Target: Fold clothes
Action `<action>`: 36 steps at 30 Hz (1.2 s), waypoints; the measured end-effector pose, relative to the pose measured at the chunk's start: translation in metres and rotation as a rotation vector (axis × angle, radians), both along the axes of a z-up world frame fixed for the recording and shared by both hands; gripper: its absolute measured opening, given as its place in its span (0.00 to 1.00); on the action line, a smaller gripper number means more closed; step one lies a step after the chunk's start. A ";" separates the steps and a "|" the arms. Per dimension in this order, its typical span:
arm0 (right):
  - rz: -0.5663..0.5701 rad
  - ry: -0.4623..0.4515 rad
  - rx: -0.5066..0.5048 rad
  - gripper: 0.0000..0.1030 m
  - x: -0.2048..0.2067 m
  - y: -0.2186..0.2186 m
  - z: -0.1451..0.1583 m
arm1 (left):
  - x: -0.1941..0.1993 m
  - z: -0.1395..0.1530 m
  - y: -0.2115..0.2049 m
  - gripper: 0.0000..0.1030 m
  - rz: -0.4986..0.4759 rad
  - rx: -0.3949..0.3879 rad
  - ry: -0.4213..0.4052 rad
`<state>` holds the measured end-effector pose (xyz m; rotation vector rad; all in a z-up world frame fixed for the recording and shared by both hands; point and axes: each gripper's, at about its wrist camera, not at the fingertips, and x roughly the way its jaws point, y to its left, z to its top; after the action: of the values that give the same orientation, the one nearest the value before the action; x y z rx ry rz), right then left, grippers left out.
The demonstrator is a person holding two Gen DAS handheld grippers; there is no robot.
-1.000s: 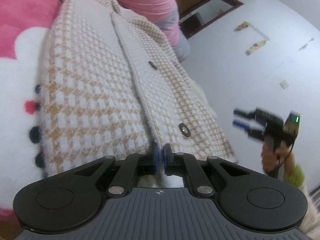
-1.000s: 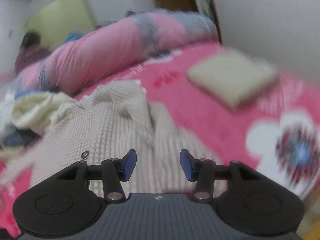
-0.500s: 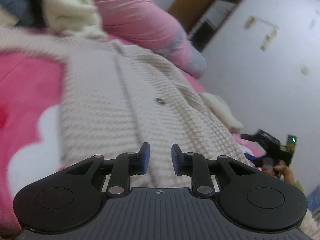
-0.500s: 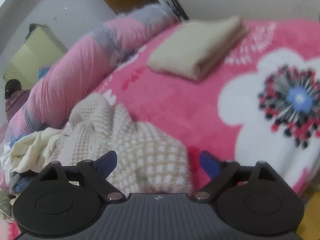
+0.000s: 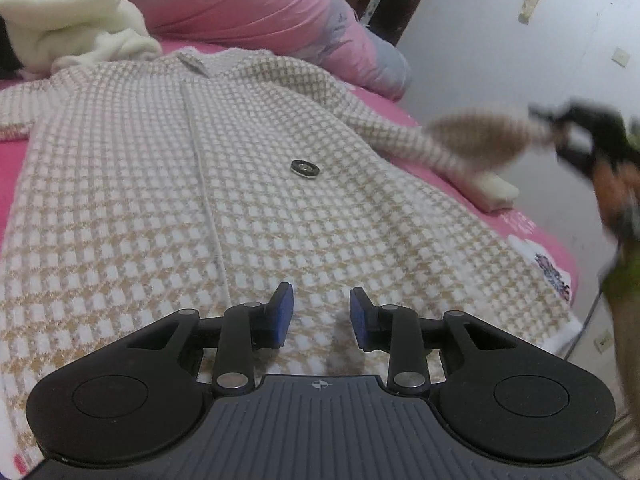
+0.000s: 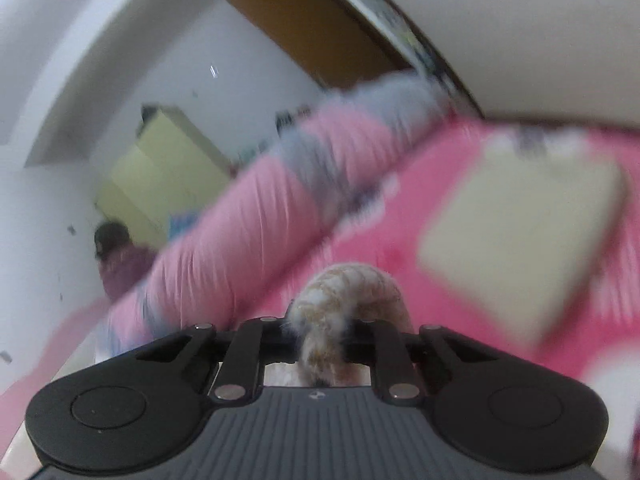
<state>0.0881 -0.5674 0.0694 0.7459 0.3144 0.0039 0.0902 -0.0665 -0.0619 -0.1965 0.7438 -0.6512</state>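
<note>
**Checked knit cardigan spread on the bed, one sleeve pinched**

Beige-and-white checked knit covers most of the pink bed (image 5: pixel 532 236) — the cardigan (image 5: pixel 256 184) lies flat on its back, front placket running down the middle and a dark round button (image 5: pixel 305 168) showing to the right of it. Its left-hand sleeve stretches out sideways across the blanket towards a heap of cream fleece (image 5: pixel 68 16). Behind the collar lies a long pink and grey bolster (image 5: pixel 256 4).

Low over the hem hovers the left gripper (image 5: pixel 321 316), its blue-padded jaws apart with only a narrow gap and nothing between them; the knit lies underneath, not gripped.

Over at the bed's far edge the right gripper (image 6: pixel 326 330) has its jaws closing on the cardigan's other sleeve (image 6: pixel 348 292), which bunches up in a fuzzy hump between them and trails down behind. From the left wrist view that sleeve is lifted off the blanket and blurred, drawn out towards the hand. Just under it rests a small folded cream garment (image 5: pixel 496 192), the same pale square seen on the pink blanket in the right wrist view.
</note>
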 end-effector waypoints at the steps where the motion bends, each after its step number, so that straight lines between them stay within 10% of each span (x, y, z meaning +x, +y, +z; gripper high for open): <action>1: -0.025 -0.021 -0.011 0.15 0.015 -0.011 0.015 | -0.001 0.000 0.000 0.30 0.000 0.006 -0.003; 7: -0.187 -0.046 -0.079 0.16 0.098 -0.065 0.041 | -0.004 -0.003 0.001 0.30 -0.001 0.027 -0.008; 13: -0.418 0.407 -0.299 0.46 0.149 -0.088 -0.034 | -0.001 -0.004 0.001 0.30 -0.015 0.028 -0.009; 21: -0.617 0.234 -0.246 0.47 0.044 -0.087 -0.025 | -0.003 -0.002 0.002 0.30 -0.012 0.023 -0.005; 26: -0.028 0.111 -0.479 0.44 0.058 0.045 -0.005 | -0.003 0.002 0.003 0.30 -0.001 0.030 0.002; 31: 0.527 0.236 -0.640 0.30 0.091 0.196 -0.070 | -0.004 0.001 0.006 0.30 0.026 0.010 0.020; 36: 0.523 0.414 -0.709 0.26 0.061 0.177 -0.127 | -0.001 -0.003 0.015 0.30 0.020 -0.034 0.046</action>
<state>0.1495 -0.3901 -0.0571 -0.0627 0.8467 0.2241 0.0893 -0.0513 -0.0645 -0.2509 0.7744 -0.6421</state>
